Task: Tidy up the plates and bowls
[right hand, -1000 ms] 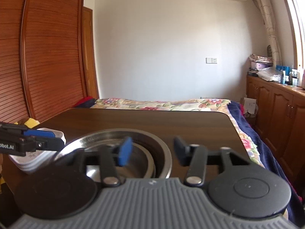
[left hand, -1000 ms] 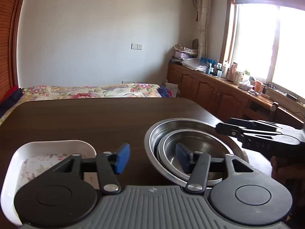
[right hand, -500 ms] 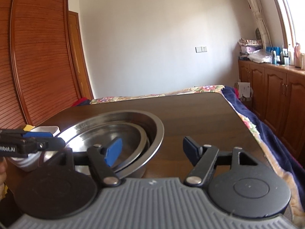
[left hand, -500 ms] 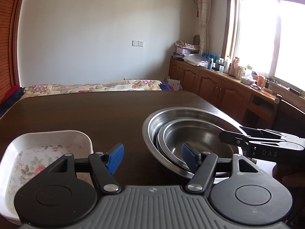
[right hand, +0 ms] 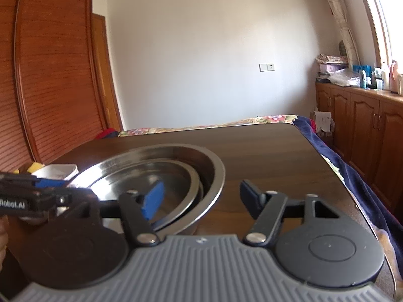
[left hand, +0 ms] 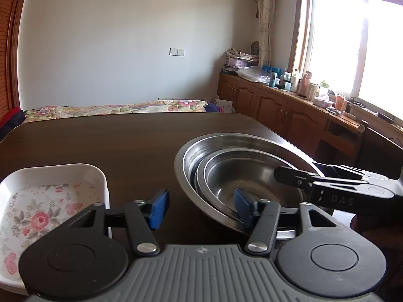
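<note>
The left gripper (left hand: 200, 207) is held low over the dark wooden table (left hand: 113, 138), its blue-padded jaws spread wide with nothing pinched between them. The right gripper (right hand: 200, 196) is likewise seen spread apart and empty, its left finger placed over the steel bowls. Just beyond the left gripper, a white dish with a rose pattern (left hand: 45, 201) is set at the table's near left. Beside it, to the right, a small steel bowl (left hand: 246, 176) is nested inside a large steel bowl (left hand: 201, 151). Farther off, a bed with a floral cover (left hand: 113, 108) is seen behind the table, and wooden cabinets (left hand: 277, 105) are lined under the window.
</note>
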Motion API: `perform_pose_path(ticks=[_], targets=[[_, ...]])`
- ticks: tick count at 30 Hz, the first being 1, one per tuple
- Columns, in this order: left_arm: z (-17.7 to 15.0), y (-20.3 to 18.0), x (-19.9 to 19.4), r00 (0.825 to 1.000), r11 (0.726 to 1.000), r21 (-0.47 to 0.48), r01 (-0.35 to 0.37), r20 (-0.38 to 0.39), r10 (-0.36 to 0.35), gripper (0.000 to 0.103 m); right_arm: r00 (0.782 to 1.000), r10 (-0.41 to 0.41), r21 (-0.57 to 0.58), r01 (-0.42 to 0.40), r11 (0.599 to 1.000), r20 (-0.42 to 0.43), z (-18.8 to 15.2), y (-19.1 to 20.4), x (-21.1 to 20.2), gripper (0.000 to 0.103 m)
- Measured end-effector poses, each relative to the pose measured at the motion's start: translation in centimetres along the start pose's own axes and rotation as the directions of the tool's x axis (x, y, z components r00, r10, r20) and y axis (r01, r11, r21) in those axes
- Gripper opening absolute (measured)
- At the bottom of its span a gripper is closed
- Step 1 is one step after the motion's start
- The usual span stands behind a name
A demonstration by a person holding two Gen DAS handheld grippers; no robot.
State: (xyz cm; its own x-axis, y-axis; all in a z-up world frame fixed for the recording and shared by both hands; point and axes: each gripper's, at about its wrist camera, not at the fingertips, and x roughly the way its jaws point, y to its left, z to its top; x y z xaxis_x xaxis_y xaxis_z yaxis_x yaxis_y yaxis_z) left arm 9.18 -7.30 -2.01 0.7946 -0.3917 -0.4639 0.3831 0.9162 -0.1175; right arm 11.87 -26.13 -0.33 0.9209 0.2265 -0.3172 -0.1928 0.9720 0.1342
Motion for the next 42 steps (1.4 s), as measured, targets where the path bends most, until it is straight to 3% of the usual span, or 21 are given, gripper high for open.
perform_pose_path(ticks=[4,7,21,42], targets=[[0.0,-0.1,0.0,1.000,1.000,-0.011,0.022,0.005,-0.022,0.040,1.000,0.019,0.008,-0.019,1.000,0.005,0.0,-0.2,-0.1,0.043],[0.0,-0.5,0.1,1.000,1.000,-0.004,0.026,0.011,-0.025,0.039,1.000,0.029,0.018,-0.029,0.999,0.003,0.0,-0.4,-0.1,0.035],[-0.2,0.1,-0.9,1.000,1.000,0.004,0.011,0.021,-0.011,0.038,0.999,0.016,0.037,-0.017,0.999,0.028,0.0,0.4,-0.9,0.032],[3.0,2.7,-7.3,0.991,1.000,0.004,-0.020,0.136,0.019,0.038,0.991,0.102,-0.008,-0.102,0.995,0.087,4.0,3.7,-1.8,0.032]])
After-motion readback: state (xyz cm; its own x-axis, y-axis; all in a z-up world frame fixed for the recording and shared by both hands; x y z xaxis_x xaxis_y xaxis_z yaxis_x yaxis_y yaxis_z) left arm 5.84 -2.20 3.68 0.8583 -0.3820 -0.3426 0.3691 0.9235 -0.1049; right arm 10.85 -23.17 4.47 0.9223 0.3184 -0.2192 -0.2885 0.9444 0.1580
